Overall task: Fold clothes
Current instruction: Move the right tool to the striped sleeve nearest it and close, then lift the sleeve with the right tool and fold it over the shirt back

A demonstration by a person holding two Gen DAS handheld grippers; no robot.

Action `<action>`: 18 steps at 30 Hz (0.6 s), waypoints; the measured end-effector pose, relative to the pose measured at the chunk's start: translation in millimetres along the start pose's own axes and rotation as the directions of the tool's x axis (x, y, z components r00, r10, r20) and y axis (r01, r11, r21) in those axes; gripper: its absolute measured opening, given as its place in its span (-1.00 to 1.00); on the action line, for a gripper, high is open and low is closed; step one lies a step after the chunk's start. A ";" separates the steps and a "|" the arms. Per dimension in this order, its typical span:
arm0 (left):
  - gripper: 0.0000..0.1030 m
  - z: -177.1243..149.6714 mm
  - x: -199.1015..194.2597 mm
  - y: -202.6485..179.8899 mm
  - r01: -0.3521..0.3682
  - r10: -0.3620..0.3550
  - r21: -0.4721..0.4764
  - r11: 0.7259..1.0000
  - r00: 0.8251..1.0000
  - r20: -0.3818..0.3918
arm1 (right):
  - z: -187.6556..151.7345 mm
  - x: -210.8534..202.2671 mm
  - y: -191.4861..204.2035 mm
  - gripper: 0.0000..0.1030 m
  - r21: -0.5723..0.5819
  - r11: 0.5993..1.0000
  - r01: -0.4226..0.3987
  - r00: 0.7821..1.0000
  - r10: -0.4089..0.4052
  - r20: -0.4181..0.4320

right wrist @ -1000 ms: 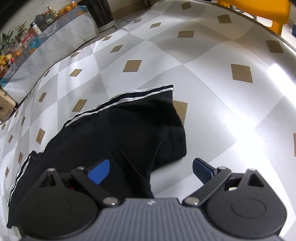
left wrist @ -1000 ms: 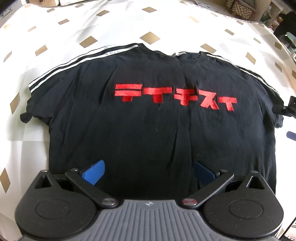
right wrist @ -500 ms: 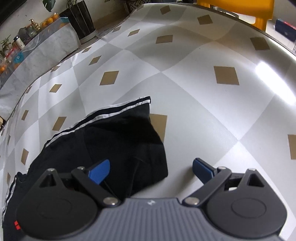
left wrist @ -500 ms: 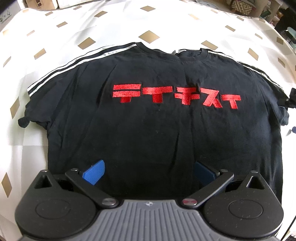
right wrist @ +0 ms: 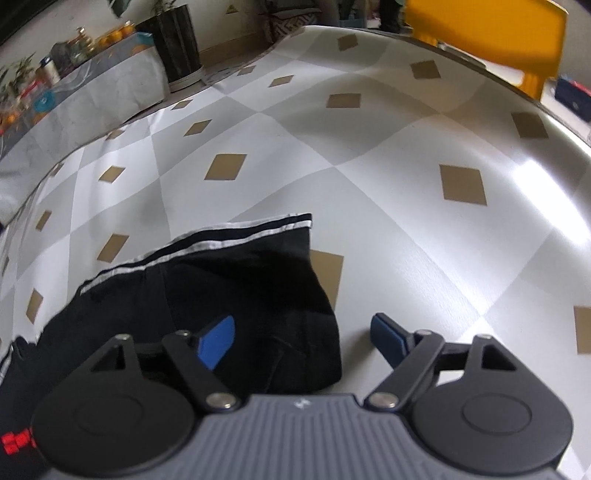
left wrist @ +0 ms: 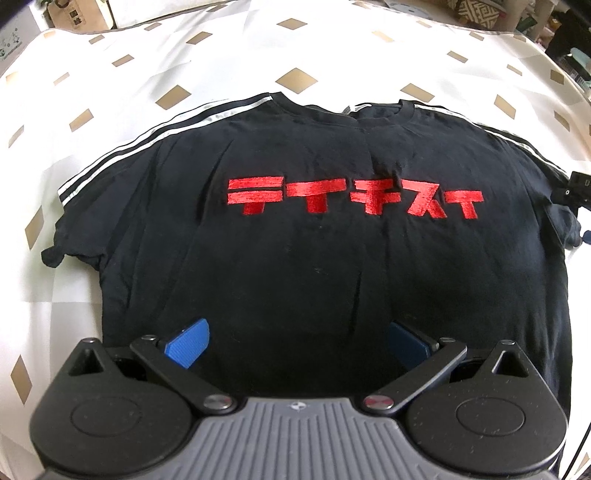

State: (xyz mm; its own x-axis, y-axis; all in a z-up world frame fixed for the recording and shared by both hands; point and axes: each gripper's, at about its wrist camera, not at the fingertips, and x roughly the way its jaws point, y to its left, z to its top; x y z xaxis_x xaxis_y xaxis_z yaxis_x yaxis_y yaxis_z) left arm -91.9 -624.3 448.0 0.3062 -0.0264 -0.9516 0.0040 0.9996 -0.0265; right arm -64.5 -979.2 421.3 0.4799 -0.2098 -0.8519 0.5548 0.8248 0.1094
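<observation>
My left claw [left wrist: 297, 341] hangs spread wide over the lower middle of the black T-shirt [left wrist: 314, 258], its blue pads [left wrist: 187, 343] well apart with nothing between them. The shirt lies flat and face up straight ahead of this claw on the white tablecloth with gold diamonds [left wrist: 110, 92]. The red lettering [left wrist: 354, 199] runs across the chest ahead of the fingers, and the neckline [left wrist: 343, 109] sits beyond that at the far side. White shoulder stripes [left wrist: 147, 144] run out ahead and to the left toward the left sleeve [left wrist: 70, 225], which lies beyond the left finger's side. At the far right of this view I see part of my other tool, a black piece [left wrist: 576, 188], at the shirt's right sleeve edge.

My right claw [right wrist: 303, 334] is released too, fingers parted. The right sleeve [right wrist: 240, 288] lies ahead and to the left, reaching under the left pad [right wrist: 218, 341]; the sleeve hem's corner falls between the two fingers, while the right pad [right wrist: 388, 334] sits over bare tablecloth [right wrist: 406, 240]. I cannot tell whether either pad touches the fabric. The sleeve's white stripes [right wrist: 207, 243] run along its far edge. Far ahead to the right stands a yellow chair [right wrist: 487, 33]; far to the left a dark planter [right wrist: 177, 44] and a cluttered side shelf [right wrist: 55, 85].
</observation>
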 end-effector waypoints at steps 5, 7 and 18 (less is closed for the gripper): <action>1.00 0.1 4.8 0.7 -0.006 0.006 -0.001 1.000 1.000 -0.016 | -0.5 0.3 6.6 0.26 -0.054 0.999 0.011 1.000 -0.010 0.010; 1.00 -0.5 8.2 1.5 -0.005 0.005 -0.009 1.000 1.000 -0.030 | 0.0 -0.1 6.4 0.16 -0.060 0.998 0.012 1.000 -0.011 0.016; 1.00 -4.0 19.1 4.9 -0.018 0.015 -0.042 0.999 0.997 -0.077 | 4.5 -1.9 -5.9 -0.57 -0.031 0.999 -0.027 0.999 0.028 0.033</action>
State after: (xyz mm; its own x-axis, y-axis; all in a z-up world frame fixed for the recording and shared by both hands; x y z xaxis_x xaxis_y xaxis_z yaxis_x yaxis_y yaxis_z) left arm -89.8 -620.0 428.5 0.2323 -0.0115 -0.9726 -0.0419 0.9989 -0.0218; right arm -65.7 -985.9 424.6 0.5175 -0.2040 -0.8310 0.5206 0.8458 0.1166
